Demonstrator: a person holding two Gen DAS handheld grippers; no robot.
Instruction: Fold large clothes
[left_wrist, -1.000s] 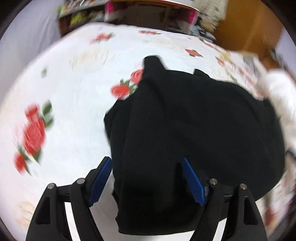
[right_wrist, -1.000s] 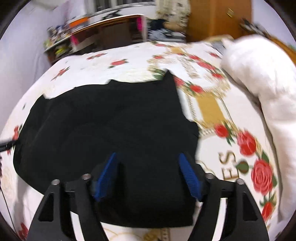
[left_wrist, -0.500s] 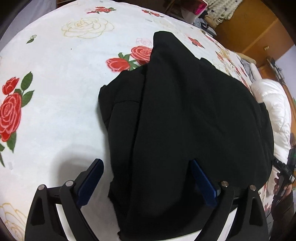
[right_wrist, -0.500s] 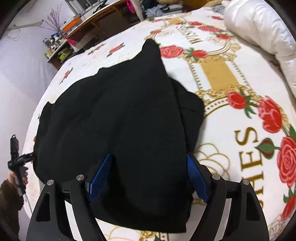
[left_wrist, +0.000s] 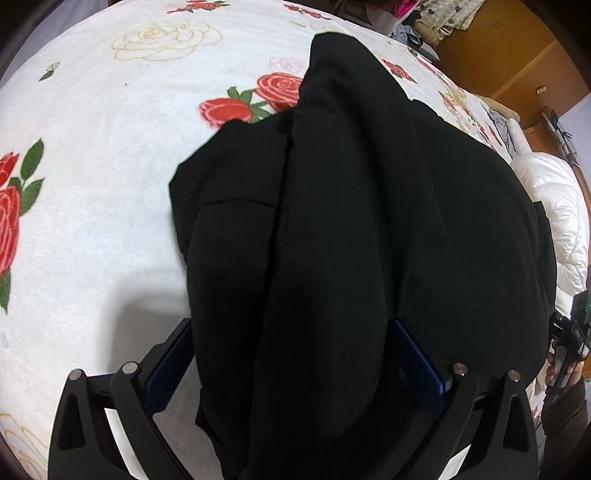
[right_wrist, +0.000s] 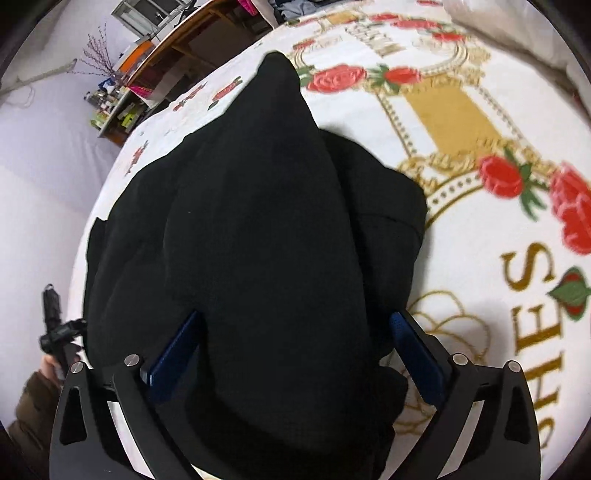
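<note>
A large black garment (left_wrist: 351, 221) lies bunched and partly folded on a white bedspread with red roses (left_wrist: 92, 166). My left gripper (left_wrist: 291, 354) is open, its blue-padded fingers (left_wrist: 170, 354) wide apart with the garment's near left edge lying between them. The garment also fills the right wrist view (right_wrist: 258, 240). My right gripper (right_wrist: 295, 347) is open too, its blue fingers (right_wrist: 413, 350) straddling the garment's near right edge. I cannot tell whether the pads touch the cloth.
A white quilted duvet (left_wrist: 557, 221) lies at the bed's right side. A wooden wardrobe (left_wrist: 509, 55) stands behind it. A cluttered desk (right_wrist: 155, 74) stands beyond the bed's far left. Gold lettering and roses mark the bedspread (right_wrist: 517, 258) on the right.
Both grippers have moved forward and lower over the garment, which now fills more of each view. The jaws stay wide apart. The garment's folds look about the same.
</note>
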